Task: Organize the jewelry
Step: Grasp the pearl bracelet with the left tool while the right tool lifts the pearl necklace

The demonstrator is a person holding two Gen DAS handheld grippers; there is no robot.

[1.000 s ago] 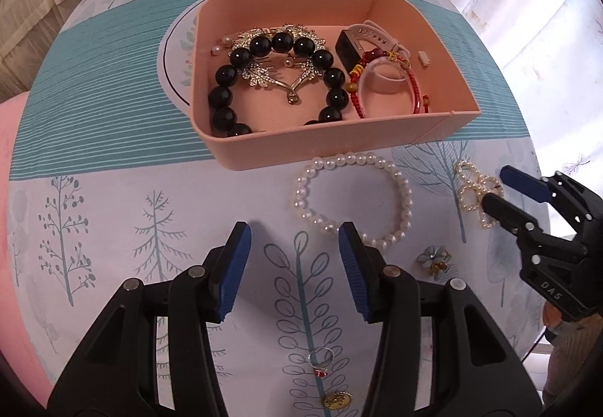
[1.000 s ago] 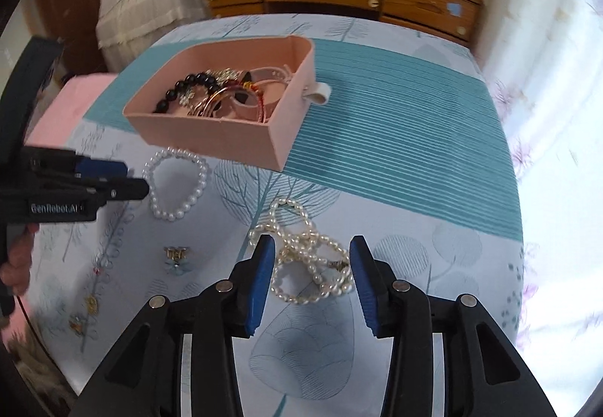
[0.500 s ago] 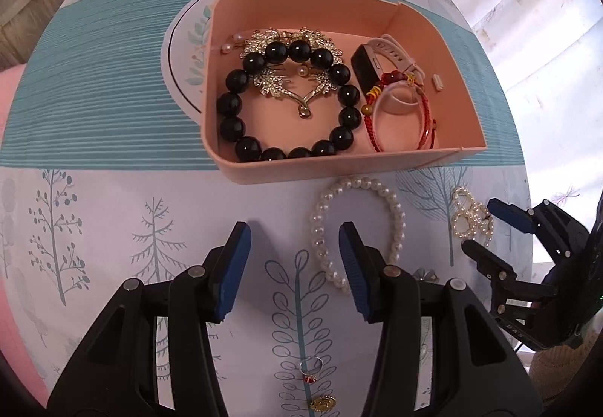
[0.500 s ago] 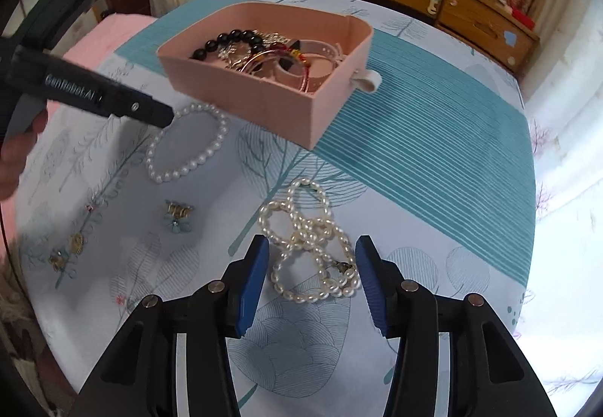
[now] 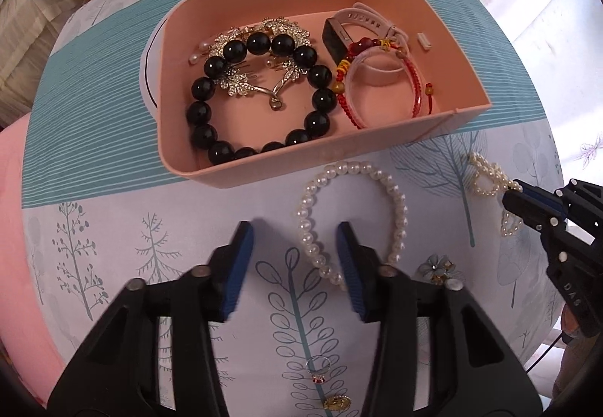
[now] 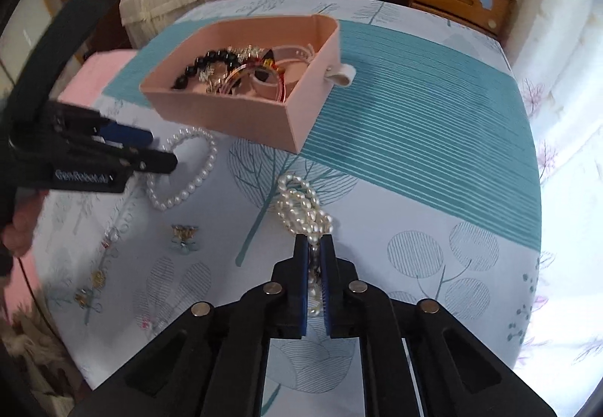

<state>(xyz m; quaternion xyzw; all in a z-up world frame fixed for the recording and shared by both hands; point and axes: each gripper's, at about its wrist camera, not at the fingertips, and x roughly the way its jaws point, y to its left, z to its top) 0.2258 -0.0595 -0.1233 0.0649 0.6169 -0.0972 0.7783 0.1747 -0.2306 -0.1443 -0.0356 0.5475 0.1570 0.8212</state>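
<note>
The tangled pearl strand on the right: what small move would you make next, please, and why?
Probably lift it: the right gripper is shut on the tangled pearl strand, which lies on the cloth outside the pink plastic tray, so raising clears the tray wall.

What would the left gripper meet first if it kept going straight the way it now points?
Probably the round pearl bracelet on the tablecloth: the open left gripper has it just ahead, one side of the loop running by its right jaw. Past it stands the near wall of the pink tray. Height above the cloth is unclear.
</note>
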